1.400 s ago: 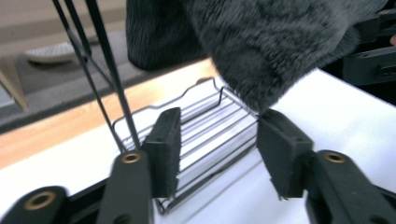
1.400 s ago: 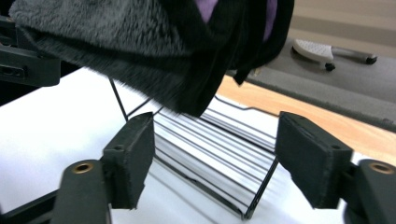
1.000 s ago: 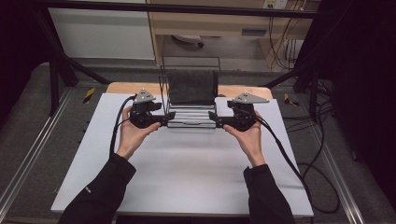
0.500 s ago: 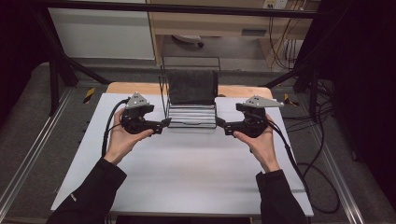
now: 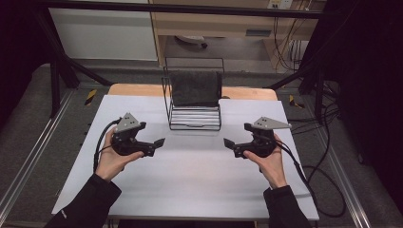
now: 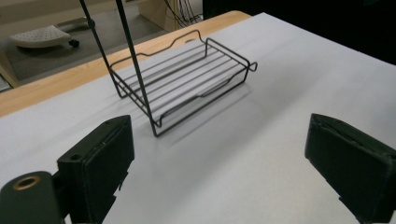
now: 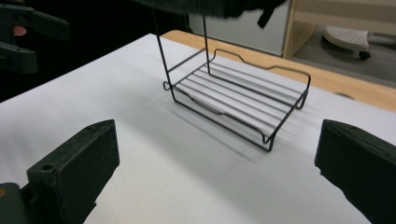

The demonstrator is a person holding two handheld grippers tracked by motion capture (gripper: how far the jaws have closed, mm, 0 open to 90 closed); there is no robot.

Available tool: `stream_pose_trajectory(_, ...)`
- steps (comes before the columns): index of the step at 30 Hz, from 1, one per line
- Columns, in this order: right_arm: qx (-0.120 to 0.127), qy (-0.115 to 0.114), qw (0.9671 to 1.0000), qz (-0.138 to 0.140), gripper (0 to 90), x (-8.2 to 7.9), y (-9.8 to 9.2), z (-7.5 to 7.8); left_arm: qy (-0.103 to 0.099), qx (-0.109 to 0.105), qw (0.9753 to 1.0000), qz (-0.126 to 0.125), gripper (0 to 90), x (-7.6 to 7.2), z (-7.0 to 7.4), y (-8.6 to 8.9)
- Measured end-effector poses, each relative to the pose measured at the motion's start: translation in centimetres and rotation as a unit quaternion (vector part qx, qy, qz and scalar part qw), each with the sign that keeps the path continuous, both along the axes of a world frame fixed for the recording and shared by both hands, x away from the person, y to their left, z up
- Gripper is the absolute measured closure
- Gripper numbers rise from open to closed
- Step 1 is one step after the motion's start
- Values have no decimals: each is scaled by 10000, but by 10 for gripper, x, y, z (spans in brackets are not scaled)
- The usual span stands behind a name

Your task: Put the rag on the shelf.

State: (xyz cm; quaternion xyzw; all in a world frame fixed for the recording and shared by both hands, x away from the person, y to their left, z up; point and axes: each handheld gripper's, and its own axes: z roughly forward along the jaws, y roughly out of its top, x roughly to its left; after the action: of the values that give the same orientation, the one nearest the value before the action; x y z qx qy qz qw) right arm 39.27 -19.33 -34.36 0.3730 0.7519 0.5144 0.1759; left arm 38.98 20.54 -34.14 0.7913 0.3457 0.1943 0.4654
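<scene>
Here we are, both grippers hanging over the white counter (image 5: 190, 180) with nothing in them. The left gripper (image 5: 159, 142) sits to the left of the wire rack (image 5: 195, 121), the right gripper (image 5: 229, 142) to its right, each near the rack but clearly apart from it. In both gripper views the black jaws stand wide apart with only bare counter between them.

The wire rack stands toward the far middle of the counter, just in front of the wooden edge. It is a low tray of thin black rods with a tall frame rising at the back, and a dark cloth (image 5: 196, 89) is draped over that frame (folded or a single layer, I cannot tell).

My read: the rack looks light and stiff, though thin round wire is slippery and gives a pad little to bite on. The side rails of the tray, one per gripper, look the best hold; the corner loop (image 6: 252, 66) is another option. The cloth looks soft and limp, so it may slide off if the rack tips
</scene>
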Motion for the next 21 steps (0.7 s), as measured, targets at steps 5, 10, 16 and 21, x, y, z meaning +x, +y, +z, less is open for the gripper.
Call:
stream_pose_trajectory(5, -5, 202, 9998, 59, 6, -6, -6, -22, 111, -15, 9999, 29, 86, -8, -17, 9)
stream_pose_trajectory(10, 2, 326, 9994, 144, 6, -11, -13, -38, 199, 25, 9998, 23, 87, -14, -33, 17)
stream_pose_trajectory(16, -65, 484, 9987, 137, 6, -17, -24, -55, 334, 54, 9994, 32, 87, -18, -51, 26)
stream_pose_trajectory(21, -118, 547, 9984, 125, 6, -21, -32, -66, 362, 71, 9993, 43, 87, -23, -63, 34)
